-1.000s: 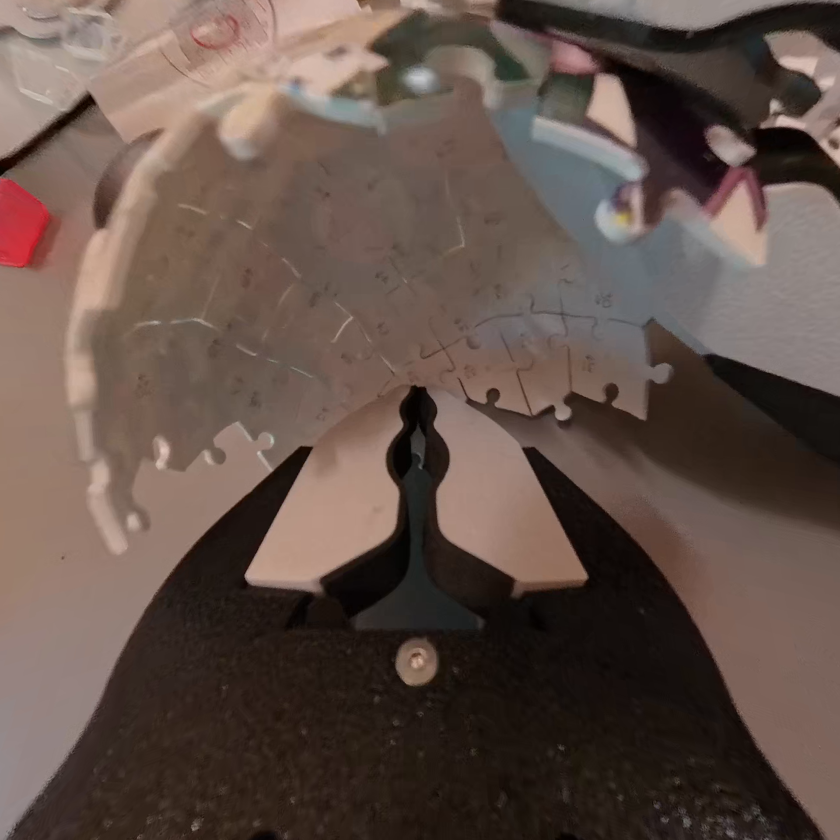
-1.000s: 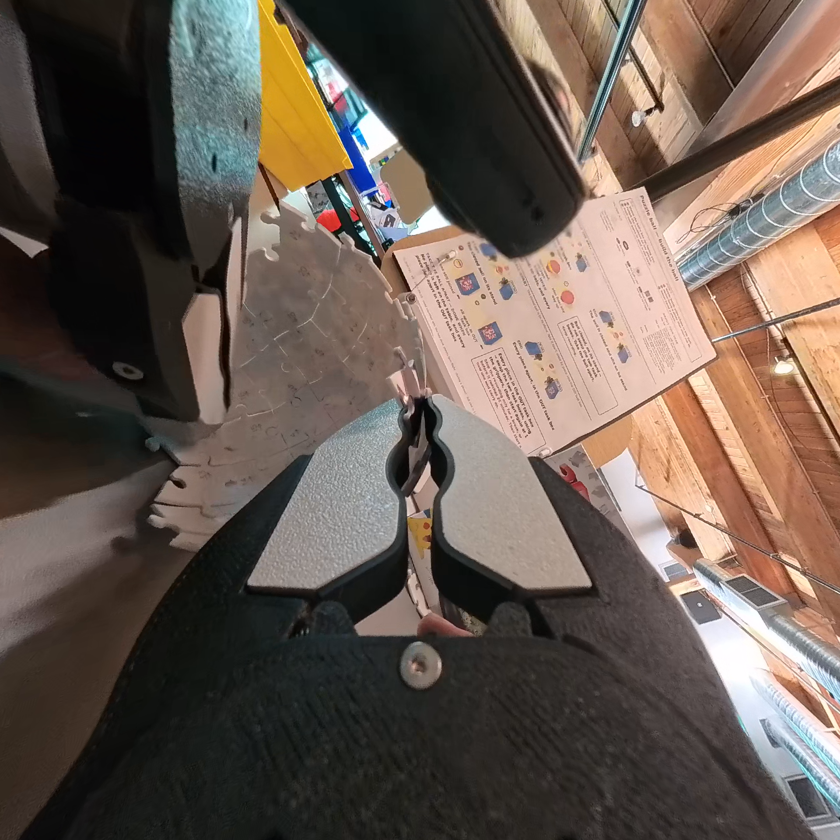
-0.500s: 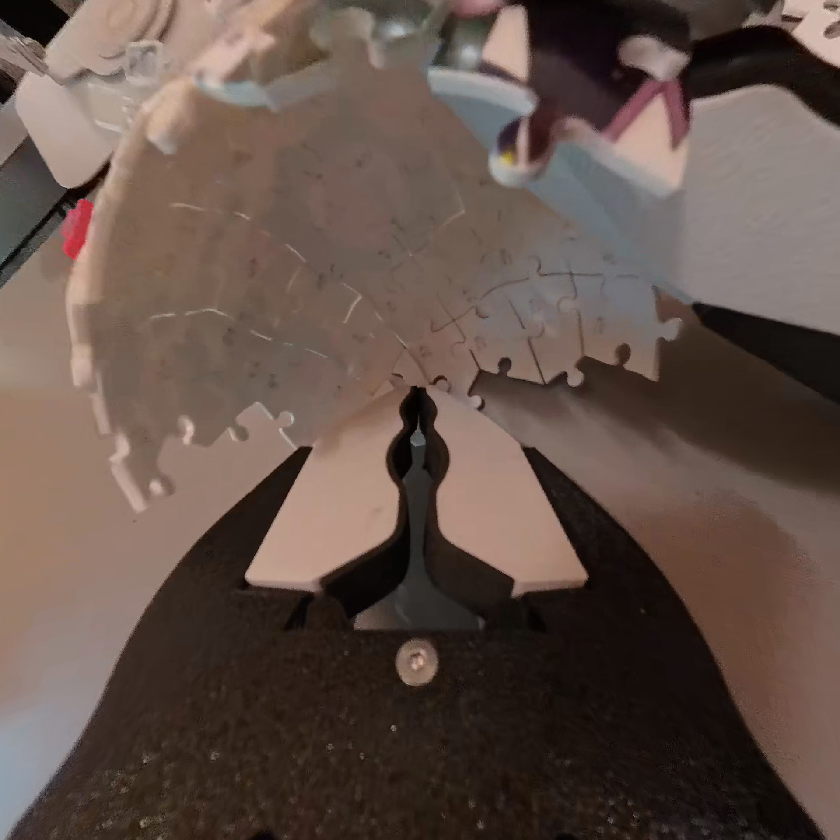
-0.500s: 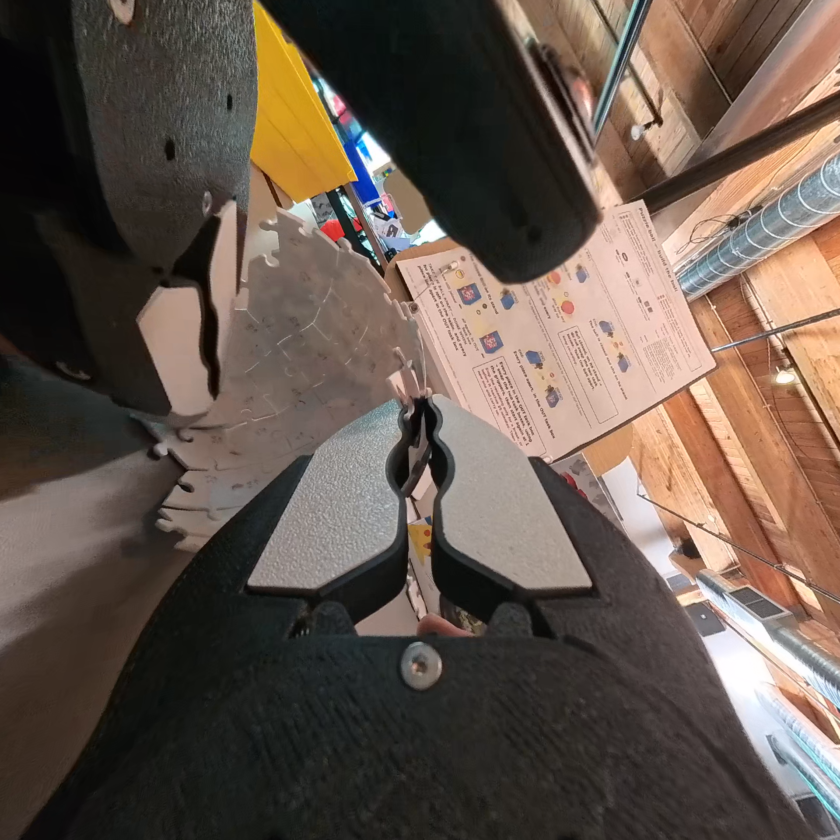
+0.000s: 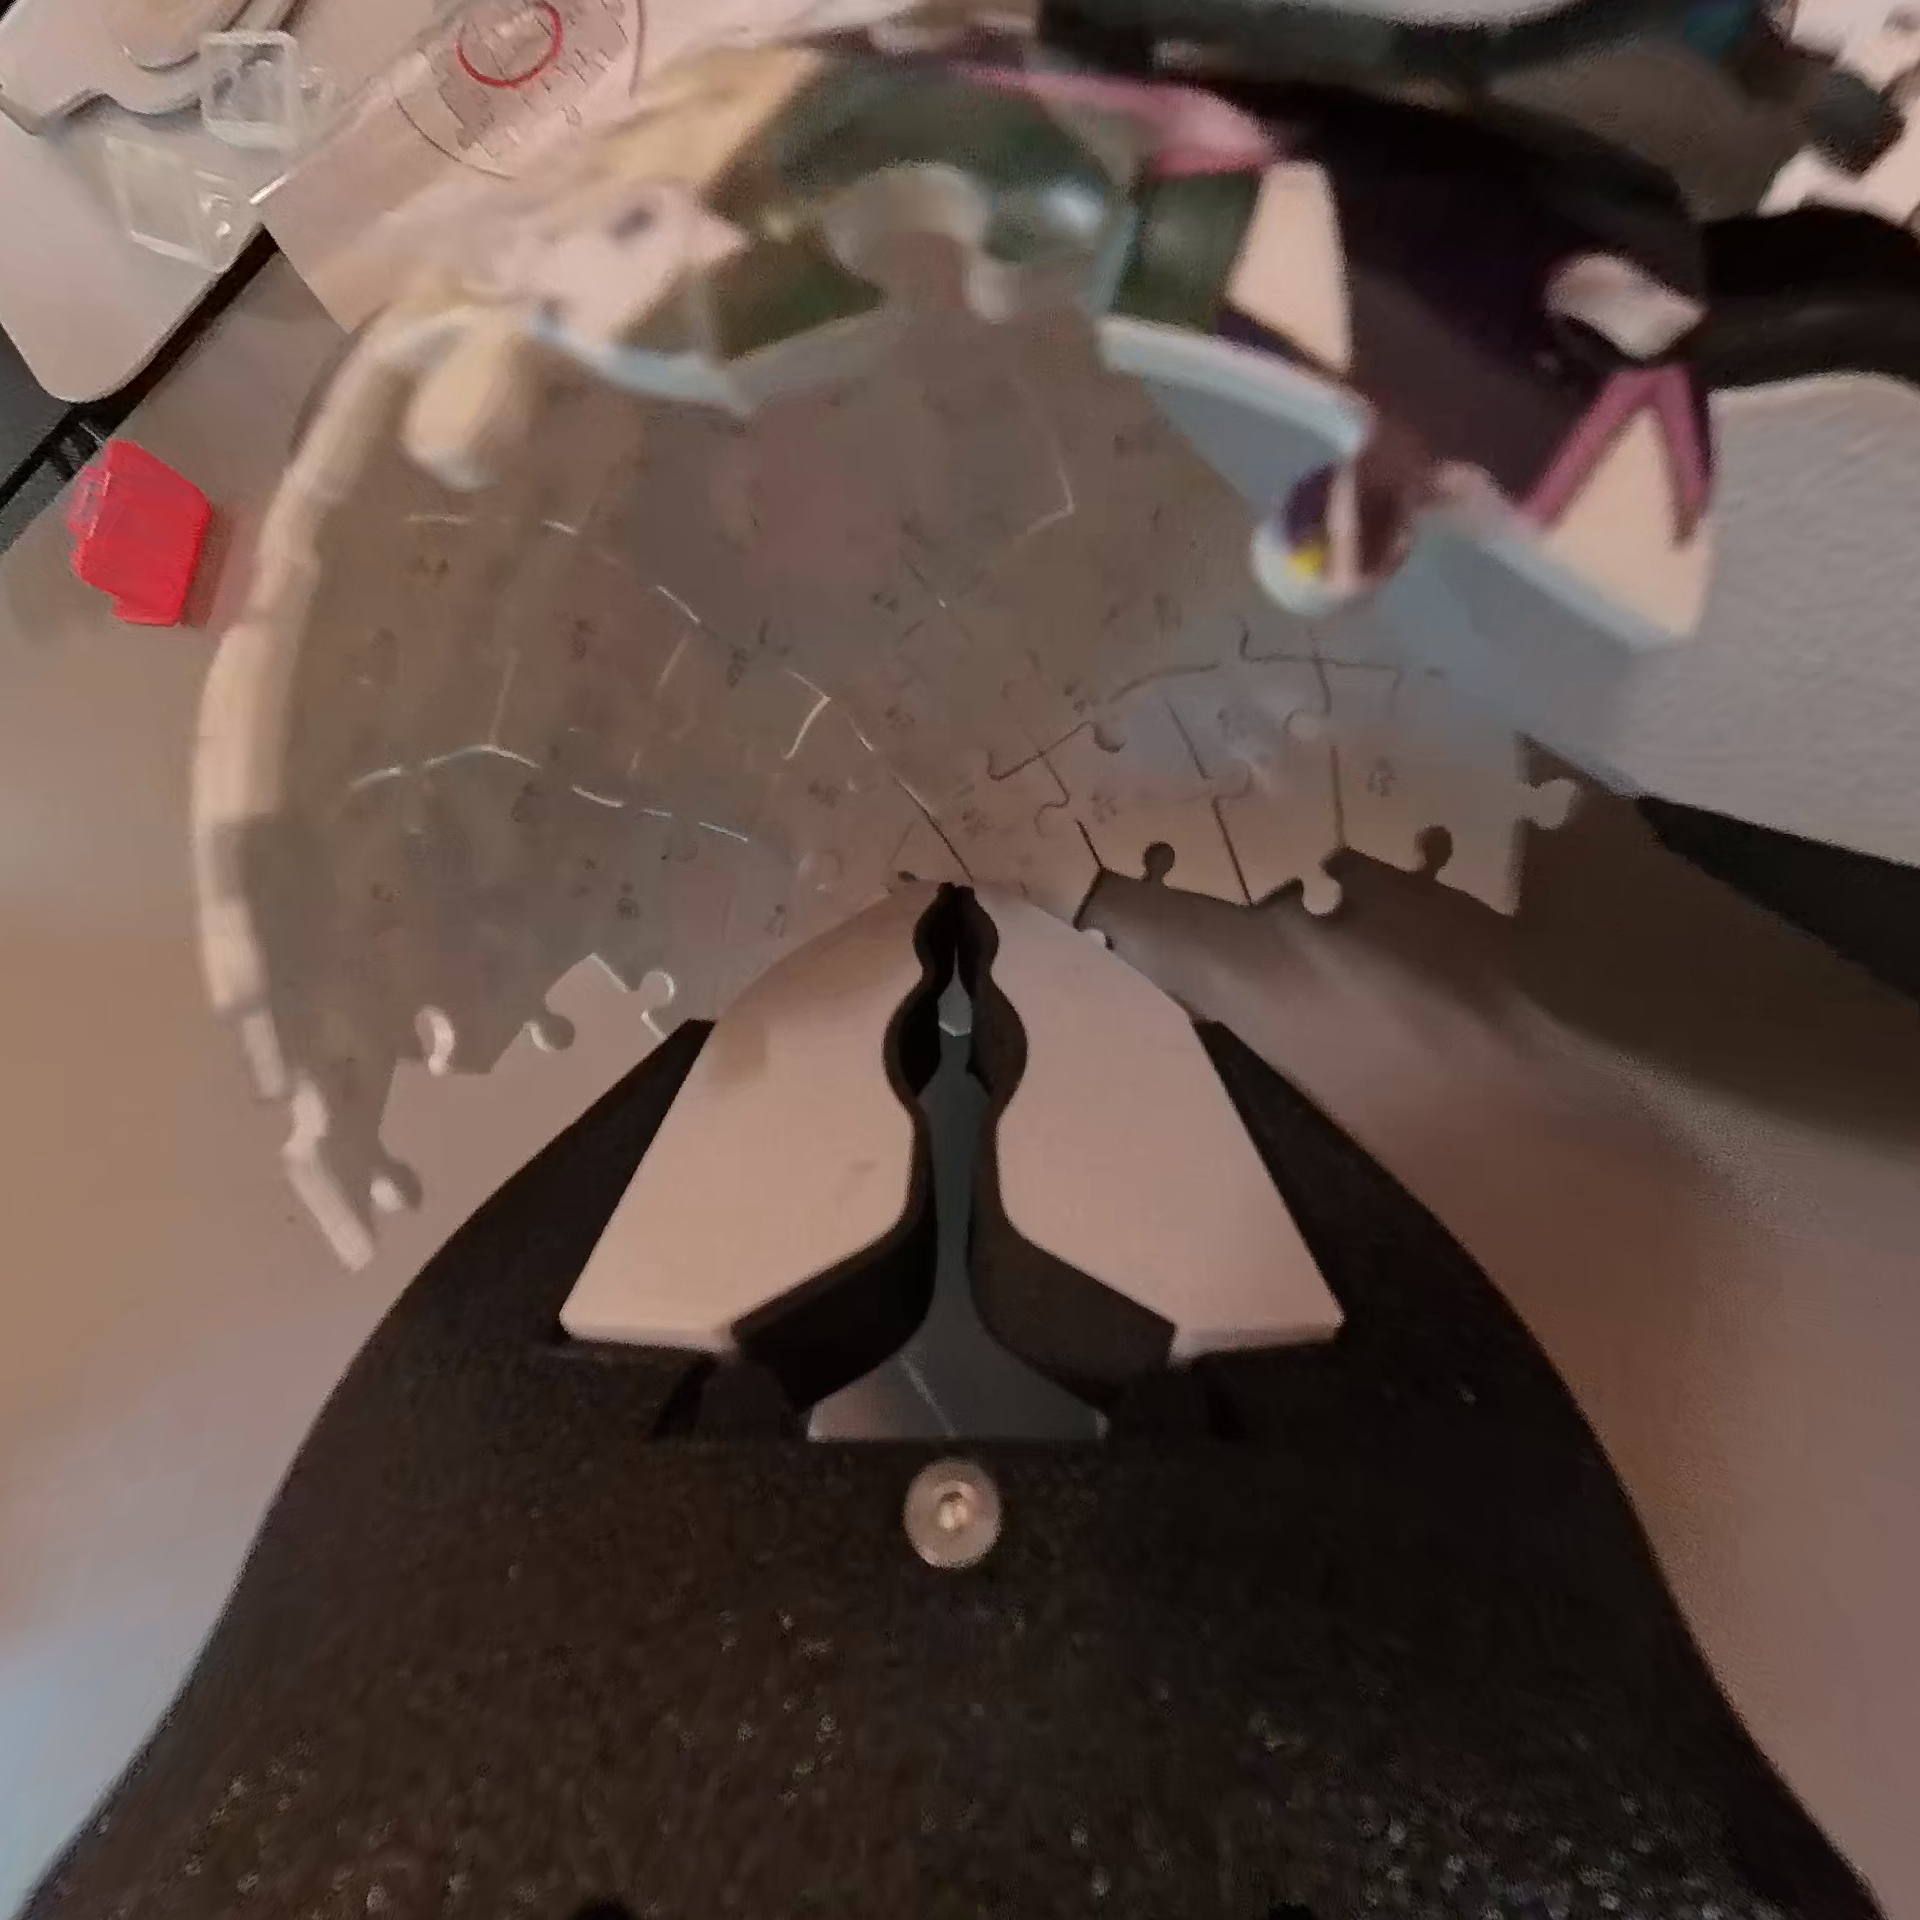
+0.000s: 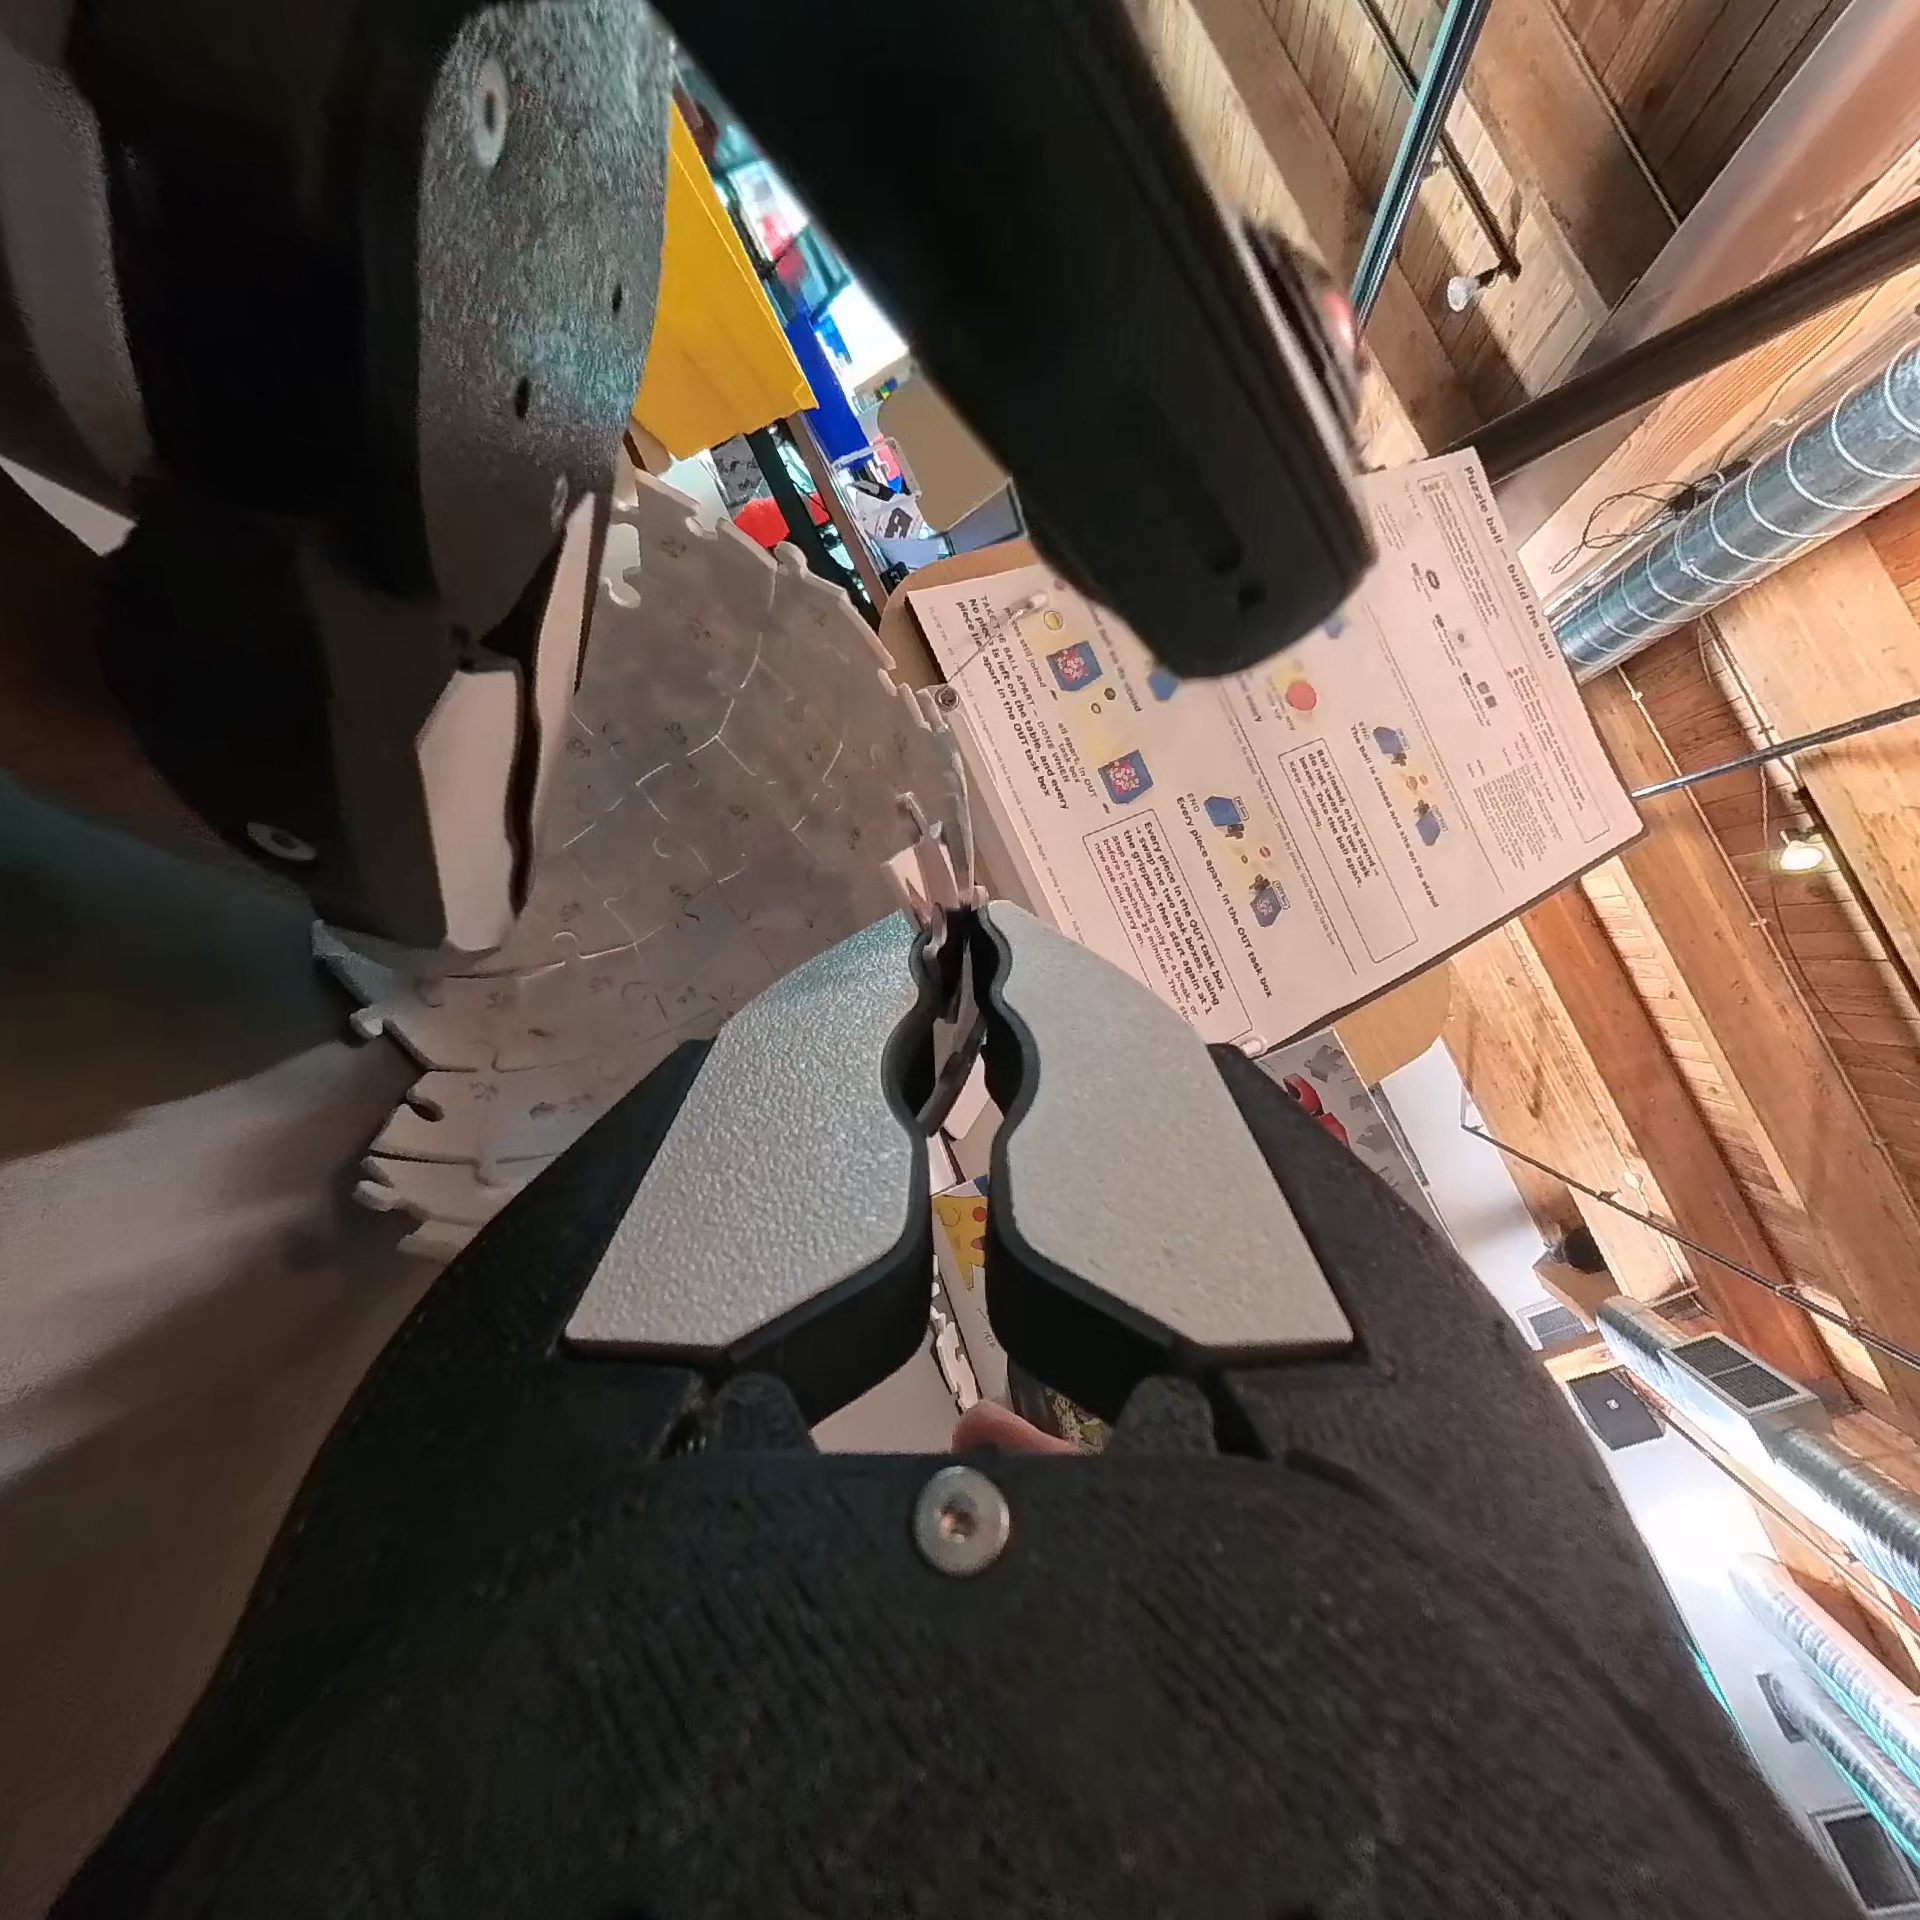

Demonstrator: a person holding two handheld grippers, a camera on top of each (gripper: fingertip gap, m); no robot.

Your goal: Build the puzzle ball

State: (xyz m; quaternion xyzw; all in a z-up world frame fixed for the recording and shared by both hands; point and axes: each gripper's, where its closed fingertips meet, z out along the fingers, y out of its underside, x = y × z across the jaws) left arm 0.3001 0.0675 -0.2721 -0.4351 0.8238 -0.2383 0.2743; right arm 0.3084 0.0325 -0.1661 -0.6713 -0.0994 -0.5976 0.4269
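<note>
Above the tan table (image 5: pixel 156 1299), the half-built puzzle ball (image 5: pixel 727 665) hangs in the air as a curved grey shell of joined pieces, its blank inner face toward the left wrist camera and its notched rim running from about 8 o'clock round to 3 o'clock. The left gripper (image 5: pixel 954 902) has its tongs pressed together on the shell's lower edge at the middle of that view. The right gripper (image 6: pixel 961 914) is likewise clamped, on a thin piece (image 6: pixel 940 883) at the shell's rim; from its own camera the shell spreads toward 10 o'clock, and the left gripper's body fills the 11 o'clock corner. Whether that piece is already locked in or only touching, I cannot tell. The step in hand looks like seating a piece on the open edge, and doing it well means keeping the left grip steady as an anvil while the right brings tab to notch in line with the curve, pressing gently along the surface rather than across it. Twisting risks popping neighbouring joints. A red block (image 5: pixel 135 545) lies at 9 o'clock in the left view, and an instruction sheet (image 6: pixel 1299 790) hangs at 2 o'clock in the right.
</note>
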